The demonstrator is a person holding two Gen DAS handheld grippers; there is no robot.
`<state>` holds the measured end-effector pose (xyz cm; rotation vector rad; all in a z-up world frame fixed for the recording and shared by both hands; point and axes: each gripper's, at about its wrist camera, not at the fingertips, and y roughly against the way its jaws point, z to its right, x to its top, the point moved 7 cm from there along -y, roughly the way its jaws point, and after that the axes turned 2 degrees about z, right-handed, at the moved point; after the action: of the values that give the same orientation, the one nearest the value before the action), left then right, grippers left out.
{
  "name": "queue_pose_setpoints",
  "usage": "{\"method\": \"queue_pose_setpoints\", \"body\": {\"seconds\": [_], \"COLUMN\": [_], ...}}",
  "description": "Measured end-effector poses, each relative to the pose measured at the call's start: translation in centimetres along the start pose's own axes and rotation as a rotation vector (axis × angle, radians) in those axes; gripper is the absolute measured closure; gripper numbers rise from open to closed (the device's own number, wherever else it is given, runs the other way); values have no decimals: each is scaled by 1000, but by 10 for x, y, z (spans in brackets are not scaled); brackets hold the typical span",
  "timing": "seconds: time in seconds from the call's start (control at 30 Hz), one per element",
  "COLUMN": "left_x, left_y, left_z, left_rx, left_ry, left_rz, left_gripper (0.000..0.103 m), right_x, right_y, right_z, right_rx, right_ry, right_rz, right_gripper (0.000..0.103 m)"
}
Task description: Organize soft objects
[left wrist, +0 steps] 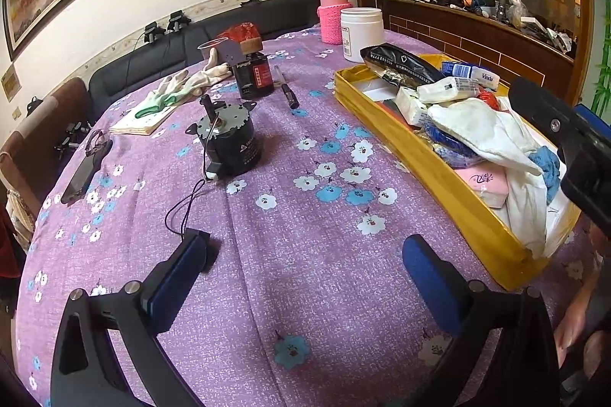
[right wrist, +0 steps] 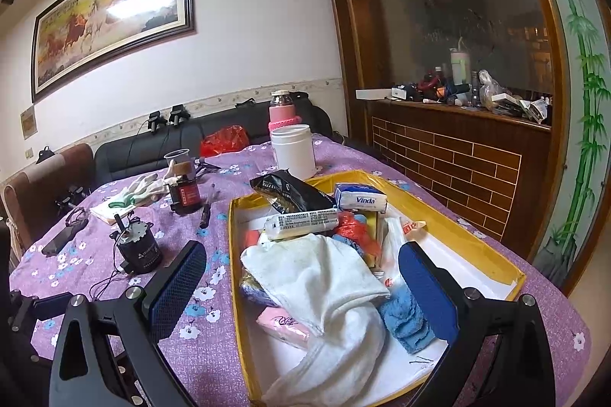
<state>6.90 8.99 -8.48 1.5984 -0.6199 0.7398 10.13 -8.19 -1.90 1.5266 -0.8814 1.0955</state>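
Observation:
A yellow-walled tray (right wrist: pixel 450 204) (left wrist: pixel 431 155) on the purple flowered tablecloth holds a white towel (right wrist: pixel 324 288) (left wrist: pixel 492 132), a blue cloth (right wrist: pixel 404 319) (left wrist: pixel 550 162), a pink tissue pack (right wrist: pixel 282 325) (left wrist: pixel 488 183), white tissue packs (right wrist: pixel 361 199) (left wrist: pixel 446 88) and a black pouch (right wrist: pixel 294 193) (left wrist: pixel 397 61). A white and green glove (left wrist: pixel 172 94) (right wrist: pixel 141 193) lies far left on a notepad. My right gripper (right wrist: pixel 301 288) hangs open above the towel, nothing between its fingers. My left gripper (left wrist: pixel 305 277) is open over bare tablecloth, left of the tray.
A black motor with a wire (left wrist: pixel 229 139) (right wrist: pixel 139 250), a dark jar (left wrist: pixel 254 75), a pen (left wrist: pixel 286 90), a phone (left wrist: pixel 82 174), a white tub (left wrist: pixel 361 31) and a pink bottle (left wrist: pixel 334 13) stand on the table. A sofa and a wooden counter lie behind.

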Motion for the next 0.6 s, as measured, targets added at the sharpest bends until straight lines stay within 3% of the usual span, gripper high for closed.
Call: {"method": "queue_pose_setpoints", "body": {"seconds": [0.47, 0.6], "left_x": [0, 1], "left_y": [-2, 0], "left_z": [-3, -9], "left_rx": [5, -24], "left_ry": [9, 49], "left_rz": [-12, -2], "left_gripper": [1, 1], "right_x": [0, 0], "right_y": [0, 1], "right_z": [0, 1], "right_rx": [0, 0], "right_ry": [-1, -1], "right_rz": [3, 1], "right_gripper": [1, 1]}}
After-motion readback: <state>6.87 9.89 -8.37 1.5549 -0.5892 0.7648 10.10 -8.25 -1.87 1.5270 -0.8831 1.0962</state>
